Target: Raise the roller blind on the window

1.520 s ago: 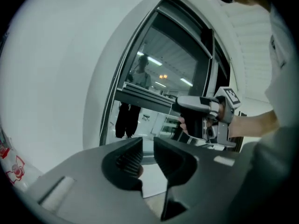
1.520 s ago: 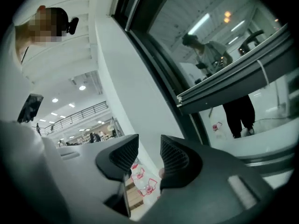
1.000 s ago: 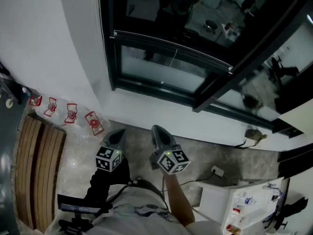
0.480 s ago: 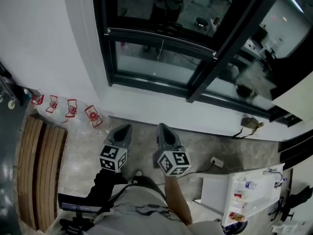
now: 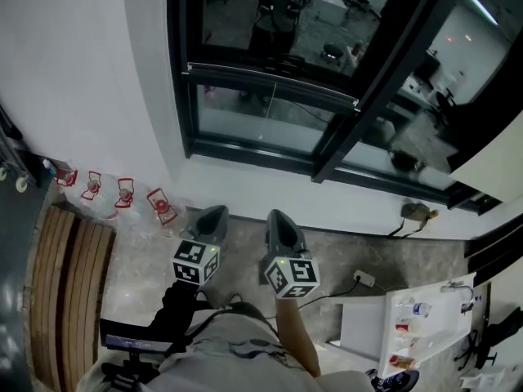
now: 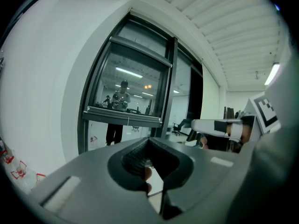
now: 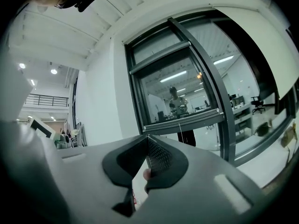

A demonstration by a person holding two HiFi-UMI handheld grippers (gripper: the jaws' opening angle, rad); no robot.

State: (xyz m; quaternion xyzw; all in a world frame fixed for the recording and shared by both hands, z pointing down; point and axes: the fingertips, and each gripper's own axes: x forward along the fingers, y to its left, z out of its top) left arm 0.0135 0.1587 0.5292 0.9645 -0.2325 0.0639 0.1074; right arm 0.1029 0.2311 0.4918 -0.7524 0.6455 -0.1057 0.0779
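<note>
Though both grippers have risen nearer the window (image 5: 253,129) since a second ago, the head view shows them unchanged. The left gripper (image 5: 214,212) and right gripper (image 5: 276,217) sit side by side, jaws pressed together, pinching nothing. Well beyond their tips, the blind rail (image 5: 270,84) crosses the glass. Bottles (image 5: 122,194) stand just left of the left gripper. Only this view shows the bench (image 5: 65,284) behind them.

In the left gripper view the jaws meet with nothing between them. The rail lies straight ahead, above the tips, and the right gripper's marker cube shows at the far right. The glass mirrors a person (image 6: 122,97), which the head view does not show.

The right gripper view shows shut, empty jaws too. The rail is ahead, slightly right, with a thin cord (image 7: 179,128) hanging from its middle.
</note>
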